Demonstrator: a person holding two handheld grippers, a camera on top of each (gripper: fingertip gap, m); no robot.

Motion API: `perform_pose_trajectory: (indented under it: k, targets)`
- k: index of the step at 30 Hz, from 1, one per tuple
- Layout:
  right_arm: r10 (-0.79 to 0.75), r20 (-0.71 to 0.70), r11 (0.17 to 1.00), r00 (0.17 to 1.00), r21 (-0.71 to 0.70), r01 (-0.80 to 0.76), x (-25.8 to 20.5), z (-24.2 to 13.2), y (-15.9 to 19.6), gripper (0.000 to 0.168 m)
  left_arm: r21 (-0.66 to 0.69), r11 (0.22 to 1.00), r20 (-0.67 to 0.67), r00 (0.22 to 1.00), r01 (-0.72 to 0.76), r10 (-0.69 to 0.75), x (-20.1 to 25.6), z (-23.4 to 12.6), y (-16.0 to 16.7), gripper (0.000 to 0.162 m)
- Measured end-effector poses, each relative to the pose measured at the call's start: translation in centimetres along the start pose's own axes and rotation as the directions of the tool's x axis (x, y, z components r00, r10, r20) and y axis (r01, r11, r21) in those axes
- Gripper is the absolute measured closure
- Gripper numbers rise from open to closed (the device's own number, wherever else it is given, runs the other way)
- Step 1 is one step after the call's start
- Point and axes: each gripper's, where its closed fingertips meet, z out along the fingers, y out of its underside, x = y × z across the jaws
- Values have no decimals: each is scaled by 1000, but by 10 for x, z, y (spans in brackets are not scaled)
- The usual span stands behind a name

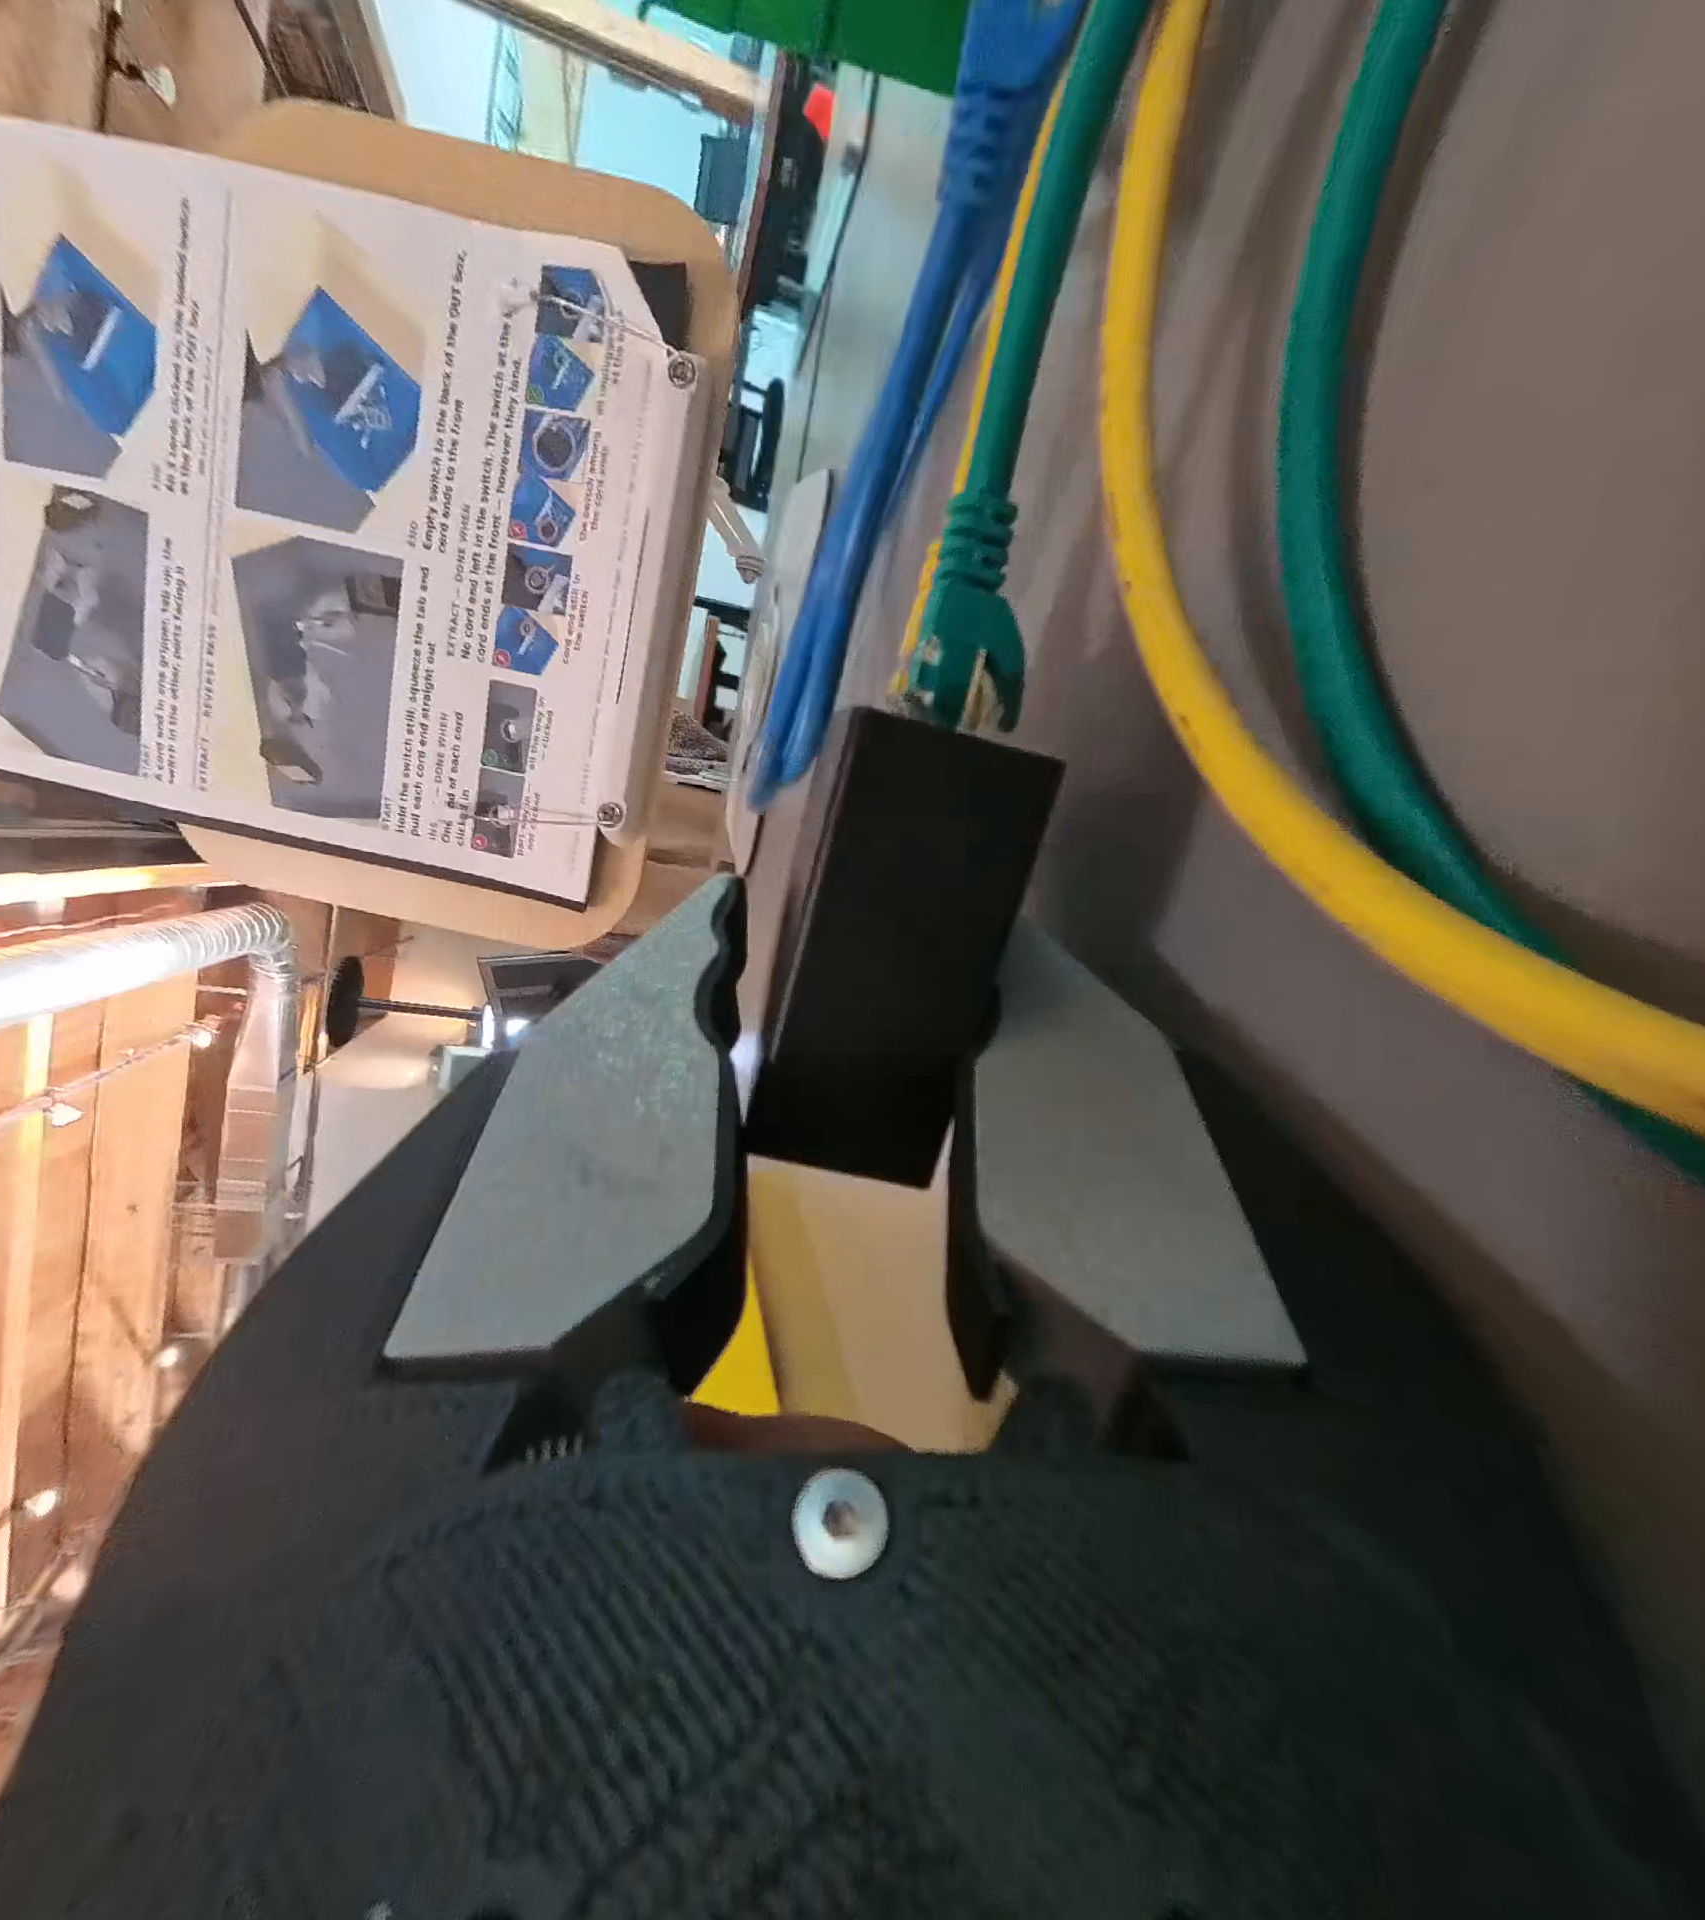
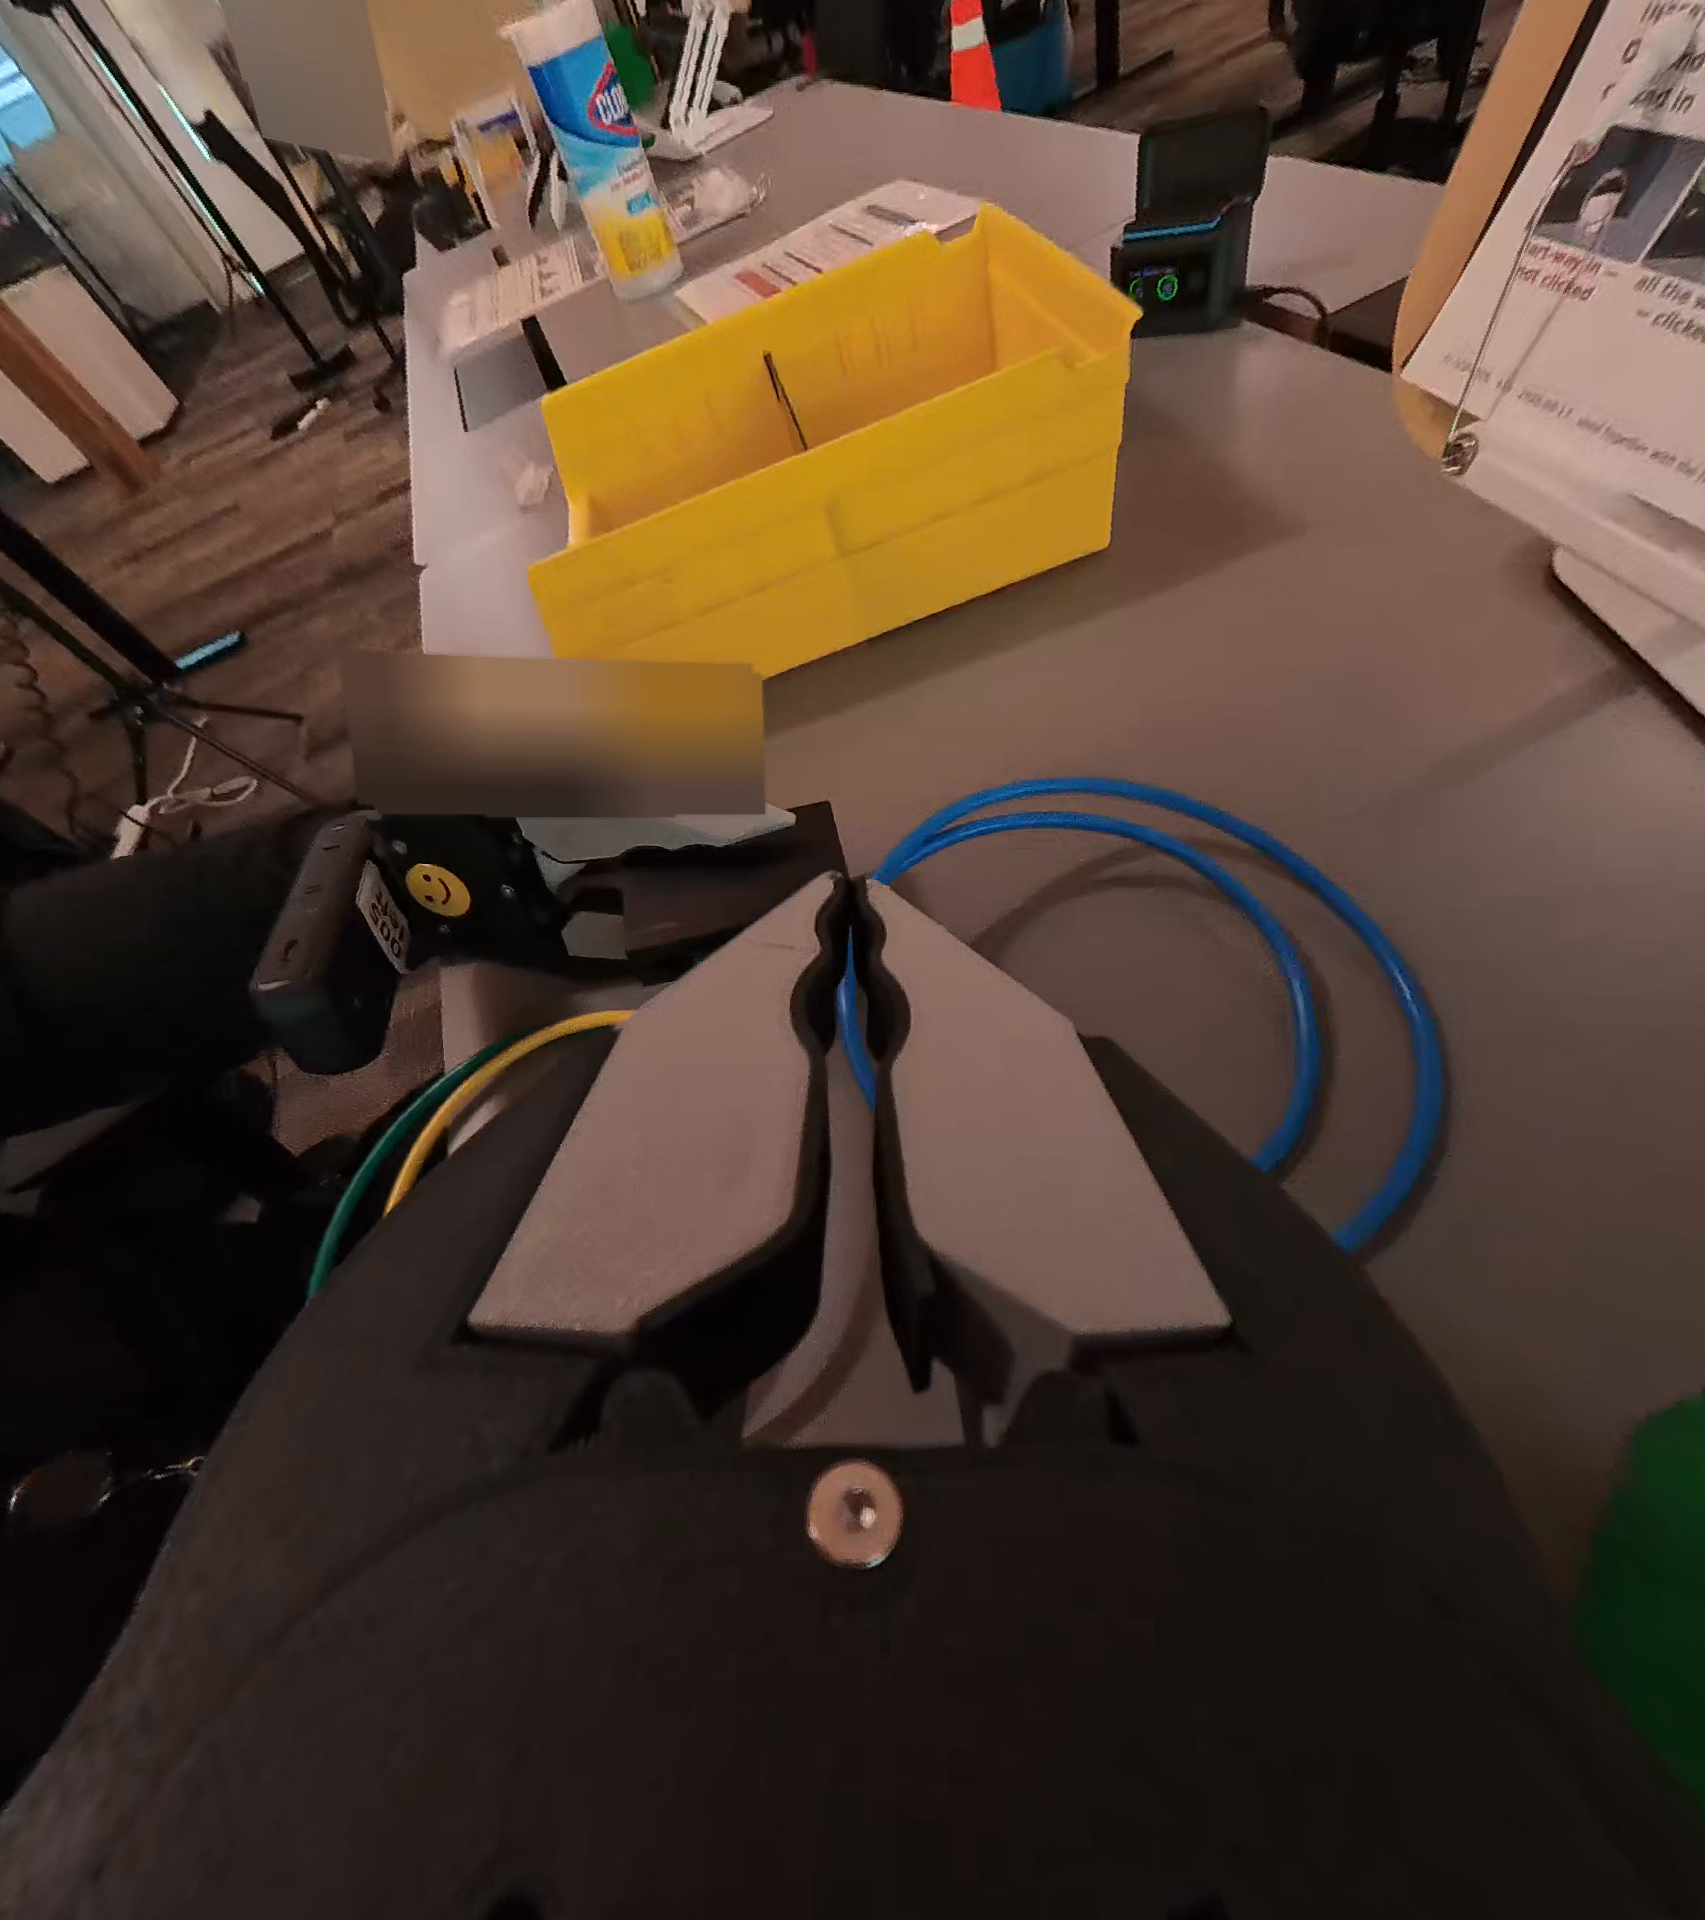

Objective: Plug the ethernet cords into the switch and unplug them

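Holding the switch (image 1: 915,935) clamped steady in the left hand-held gripper (image 1: 858,1029), keep the right hand-held gripper (image 2: 853,935) pinched on the blue cord (image 2: 1347,935) and drive squarely toward a free port.

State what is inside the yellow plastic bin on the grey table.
The yellow plastic bin shows a thin dark divider splitting two compartments; no items are visible in either. Its near wall hides the floor of the bin.

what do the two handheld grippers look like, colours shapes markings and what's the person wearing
Both grippers, left and right, have black, ridged printed bodies with one silver screw at the centre. Each carries two grey wedge-shaped fingers with wavy black inner pads. The right wrist view shows the left gripper bearing a yellow smiley sticker, held from a black sleeve.
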Motion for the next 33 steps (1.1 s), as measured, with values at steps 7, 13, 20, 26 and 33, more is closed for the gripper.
perform_pose_trajectory:
  k: [7,13,20,26,33]
  targets:
    - [12,-18,999,1000,-39,-13,7,-6,8,168,-4,995,-52,994,98,-98,2,0,3,123]
    - [-20,-29,998,999,-56,19,9,-6,11,168,-63,983,-224,957,172,-182,10,-6,9,123]
    - [-1,-4,1000,1000,-30,1,10,-9,6,168,-333,920,-623,684,209,-380,18,-39,20,126]
    - [-5,1,1000,1000,-23,5,7,-11,5,168,-465,881,-749,493,86,-444,15,-61,28,126]
    - [3,38,989,999,-145,2,0,3,27,163,-544,839,-704,527,29,-475,5,-48,53,125]
